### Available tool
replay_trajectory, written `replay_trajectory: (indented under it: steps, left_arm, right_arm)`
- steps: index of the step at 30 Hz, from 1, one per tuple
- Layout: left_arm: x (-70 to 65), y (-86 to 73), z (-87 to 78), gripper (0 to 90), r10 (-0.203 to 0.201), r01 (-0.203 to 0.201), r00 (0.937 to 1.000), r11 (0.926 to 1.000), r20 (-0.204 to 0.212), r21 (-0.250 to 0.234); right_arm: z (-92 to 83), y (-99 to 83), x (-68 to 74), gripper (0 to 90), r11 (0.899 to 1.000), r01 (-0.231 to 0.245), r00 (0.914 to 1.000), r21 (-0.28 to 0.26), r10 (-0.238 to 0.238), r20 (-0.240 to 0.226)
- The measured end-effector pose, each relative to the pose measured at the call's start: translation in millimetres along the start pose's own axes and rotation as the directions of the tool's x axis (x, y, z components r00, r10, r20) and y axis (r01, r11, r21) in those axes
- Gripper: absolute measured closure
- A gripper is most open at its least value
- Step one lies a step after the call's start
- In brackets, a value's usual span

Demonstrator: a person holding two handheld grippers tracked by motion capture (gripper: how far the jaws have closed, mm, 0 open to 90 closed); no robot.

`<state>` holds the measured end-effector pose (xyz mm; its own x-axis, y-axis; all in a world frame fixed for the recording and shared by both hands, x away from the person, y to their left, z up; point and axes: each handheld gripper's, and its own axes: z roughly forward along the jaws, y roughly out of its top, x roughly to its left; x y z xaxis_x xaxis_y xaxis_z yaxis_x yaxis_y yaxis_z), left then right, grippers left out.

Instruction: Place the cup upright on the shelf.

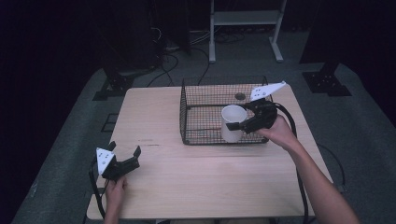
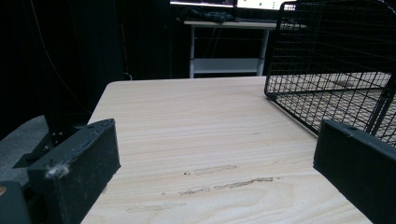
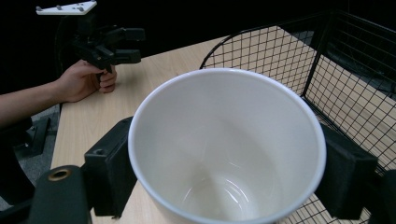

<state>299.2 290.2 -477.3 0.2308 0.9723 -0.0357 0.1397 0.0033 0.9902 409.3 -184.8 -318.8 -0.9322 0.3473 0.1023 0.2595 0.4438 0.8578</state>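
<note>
A white cup (image 1: 232, 122) hangs upright at the front wall of a black wire basket (image 1: 184, 116), above the wall's rim. My right gripper (image 1: 239, 125) is shut on the cup, one jaw on each side of its wall. In the right gripper view the empty cup (image 3: 224, 140) sits between the jaws, with the basket (image 3: 355, 79) to its right. My left gripper (image 1: 125, 148) stands open near the table's front left corner with nothing in it. Ahead of that gripper (image 2: 215, 158) lies bare wood, with the basket (image 2: 327, 70) at upper right.
The wooden table (image 1: 187, 177) has a few scuff marks in front of the basket. A small round dark thing (image 1: 240, 96) lies on the basket floor at the back. A white shelf frame (image 1: 245, 18) and cables stand on the floor beyond the table.
</note>
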Motion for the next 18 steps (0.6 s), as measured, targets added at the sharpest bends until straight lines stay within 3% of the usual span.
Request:
replay_trajectory:
  steps: [18]
  left_arm:
    - [0.2,-0.1,-0.1,0.0,-0.003,0.003,1.0,1.0,0.0,-0.002]
  right_arm:
    - [19.1,21.9,-27.9,18.8,1.0,-0.027,0.9996,0.005,0.027,0.012]
